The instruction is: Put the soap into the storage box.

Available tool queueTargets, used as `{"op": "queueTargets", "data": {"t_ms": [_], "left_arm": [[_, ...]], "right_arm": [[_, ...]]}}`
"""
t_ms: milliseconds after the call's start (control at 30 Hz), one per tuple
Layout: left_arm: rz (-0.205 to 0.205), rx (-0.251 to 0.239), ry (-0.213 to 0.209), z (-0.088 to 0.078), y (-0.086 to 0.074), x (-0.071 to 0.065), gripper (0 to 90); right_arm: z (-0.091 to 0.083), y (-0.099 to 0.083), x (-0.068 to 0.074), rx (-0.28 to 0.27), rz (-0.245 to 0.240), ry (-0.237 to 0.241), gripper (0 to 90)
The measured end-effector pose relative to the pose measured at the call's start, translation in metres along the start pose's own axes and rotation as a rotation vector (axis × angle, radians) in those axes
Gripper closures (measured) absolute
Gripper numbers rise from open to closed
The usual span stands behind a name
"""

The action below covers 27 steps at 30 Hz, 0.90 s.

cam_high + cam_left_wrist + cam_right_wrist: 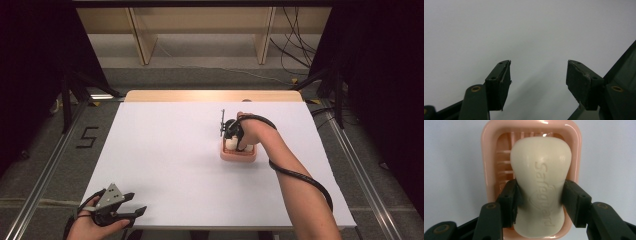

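The table (pixel 165 165) carries a white sheet across its whole top, with a strip of bare wood along the far edge.

The soap dish (pixel 489 157) is pink plastic, rectangular with rounded corners and a ribbed floor. In the high view it stands on the sheet right of centre, toward the far half of the table.

The bar of soap (pixel 541 182) is cream-coloured, waisted in the middle and embossed with lettering. It lies inside the dish, lengthwise.

The right gripper (pixel 539 202) points down into the dish. Its two jaws press against the narrow waist of the bar, one on each long side, so the tongs are closed on the soap.

The left gripper (pixel 539 75) rests at the near left corner of the table, well apart from the dish. Its jaws stand wide, with nothing between them.
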State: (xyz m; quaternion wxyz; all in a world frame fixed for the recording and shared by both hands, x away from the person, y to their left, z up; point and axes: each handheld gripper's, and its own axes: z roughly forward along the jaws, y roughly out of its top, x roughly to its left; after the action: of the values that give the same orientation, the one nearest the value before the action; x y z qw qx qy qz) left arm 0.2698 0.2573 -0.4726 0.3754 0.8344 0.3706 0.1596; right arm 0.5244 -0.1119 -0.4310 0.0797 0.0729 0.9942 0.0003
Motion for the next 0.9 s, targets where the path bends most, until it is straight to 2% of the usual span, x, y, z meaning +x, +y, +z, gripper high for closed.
{"op": "queueTargets", "data": {"t_ms": [33,133,233,333,433,467,567,600,667,700,767,833,867,900], "left_arm": [[0.001,0.0,0.0,0.0,0.0,0.0,35.9],[-0.002,0.002,0.001,0.0,0.0,0.0,35.9],[0.001,0.001,0.0,0.0,0.0,0.0,35.9],[0.002,-0.001,0.002,0.0,0.0,0.0,35.9],[0.003,0.001,0.0,0.0,0.0,0.0,35.9],[0.024,0.002,0.002,0.0,0.001,0.001,35.9],[0.036,0.007,0.004,0.0,0.001,0.002,35.9],[-0.012,-0.002,-0.004,0.001,0.0,-0.001,35.9],[0.004,0.0,0.024,0.002,0.0,-0.001,36.0],[-0.004,0.014,0.005,0.001,0.0,-0.001,36.0],[0.017,-0.003,0.0,0.001,0.0,0.0,36.0],[0.007,-0.004,0.001,0.001,0.0,0.0,36.0],[0.006,-0.011,0.004,0.002,0.0,-0.001,36.0],[0.035,0.009,0.01,0.001,0.001,0.002,36.0]], "right_arm": [[-0.001,0.0,0.0,0.006,-0.003,-0.018,49.7],[-0.002,-0.001,0.0,-0.002,0.003,-0.015,48.9],[-0.004,-0.003,0.002,0.004,0.062,-0.013,43.7],[-0.003,-0.005,0.0,-0.02,0.023,-0.021,40.1],[-0.004,-0.006,0.001,-0.041,0.038,-0.016,37.1],[-0.005,-0.006,0.002,-0.044,0.04,-0.027,36.3],[-0.01,-0.008,0.002,-0.058,0.037,-0.036,33.6],[-0.011,-0.009,0.002,-0.058,0.041,-0.032,33.3],[-0.015,-0.011,0.003,-0.065,0.038,-0.042,32.5],[-0.017,-0.012,0.004,-0.075,0.051,-0.047,32.1],[-0.02,-0.015,0.005,-0.097,0.051,-0.053,31.6],[-0.024,-0.018,0.01,-0.095,0.093,-0.051,31.2],[-0.024,-0.02,0.009,-0.106,0.063,-0.056,31.1],[-0.026,-0.022,0.01,-0.101,0.072,-0.07,31.0]]}}
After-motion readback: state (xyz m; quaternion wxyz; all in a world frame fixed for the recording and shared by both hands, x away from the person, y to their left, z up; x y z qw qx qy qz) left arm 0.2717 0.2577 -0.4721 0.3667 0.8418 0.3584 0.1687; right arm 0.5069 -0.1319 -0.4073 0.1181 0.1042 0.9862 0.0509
